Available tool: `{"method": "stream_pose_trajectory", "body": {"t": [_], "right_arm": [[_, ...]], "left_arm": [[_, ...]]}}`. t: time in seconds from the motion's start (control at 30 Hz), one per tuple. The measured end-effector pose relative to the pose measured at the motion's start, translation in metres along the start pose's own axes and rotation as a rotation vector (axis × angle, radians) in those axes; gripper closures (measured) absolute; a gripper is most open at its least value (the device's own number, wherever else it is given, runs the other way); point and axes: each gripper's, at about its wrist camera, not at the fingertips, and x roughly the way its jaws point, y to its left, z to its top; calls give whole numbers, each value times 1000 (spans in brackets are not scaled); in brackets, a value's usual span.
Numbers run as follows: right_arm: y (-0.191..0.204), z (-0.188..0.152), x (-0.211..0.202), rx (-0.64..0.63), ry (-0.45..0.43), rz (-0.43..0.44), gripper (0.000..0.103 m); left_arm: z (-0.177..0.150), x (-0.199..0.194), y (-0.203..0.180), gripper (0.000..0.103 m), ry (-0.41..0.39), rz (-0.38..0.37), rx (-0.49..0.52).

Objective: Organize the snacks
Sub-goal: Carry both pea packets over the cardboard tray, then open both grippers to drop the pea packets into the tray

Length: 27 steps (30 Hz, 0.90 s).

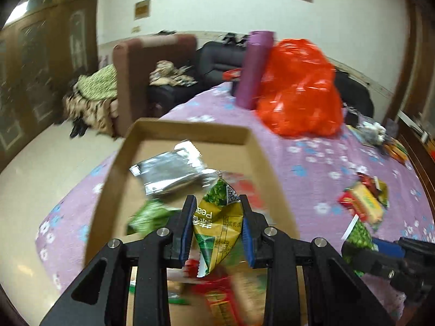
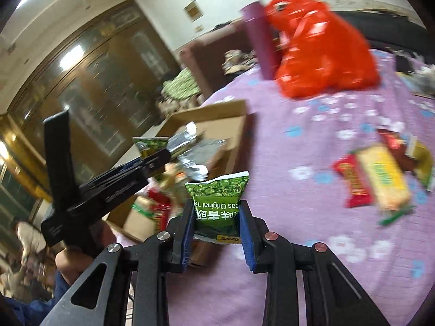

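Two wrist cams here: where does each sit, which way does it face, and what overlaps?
Left wrist: on the left gripper, looking along its fingers, down into the cardboard box; yellow-green pea packet is clamped; right gripper shows at lower right.
Right wrist: on the right gripper, facing over the purple floral cloth; green pea packet is clamped; left gripper and a hand show at left.
Shared: box, cloth, orange bag, silver packets, loose snack pile.

White walls (image 1: 272, 13), dark wooden cabinets (image 1: 40, 68), brown armchair (image 1: 152, 62), perhaps pale tiled floor (image 1: 49, 152).
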Motion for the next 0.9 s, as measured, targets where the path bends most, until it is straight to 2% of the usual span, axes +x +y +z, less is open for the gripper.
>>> {"method": "stream_pose_trajectory", "body": {"t": [0.13,0.3,0.37,0.4,0.43,0.5,0.53,0.57,0.73,0.9], "right_arm": [[22,5,28,-43,37,19,69],[34,10,62,-70,94,18,67],[36,12,68,-67,99,4,66],[35,13,68,-70,99,6,66],[37,13,67,-77,97,9,64],[38,13,62,-95,83,-1,51],[39,13,57,-103,68,5,48],[41,13,52,-110,57,9,44],[43,12,24,-138,2,11,44],[13,14,-10,-74,-61,-4,44]], "left_arm": [[-2,2,18,73,6,7,-17],[-1,5,17,73,-1,6,2],[0,7,14,70,1,0,11],[0,6,13,64,-3,-4,16],[0,4,12,55,-7,-4,19],[1,2,9,41,-17,-2,29],[1,0,9,38,-22,-1,29],[2,-2,8,38,-29,-1,26],[6,-13,4,38,-45,-7,22],[10,-25,-13,38,-59,-24,51]]}}
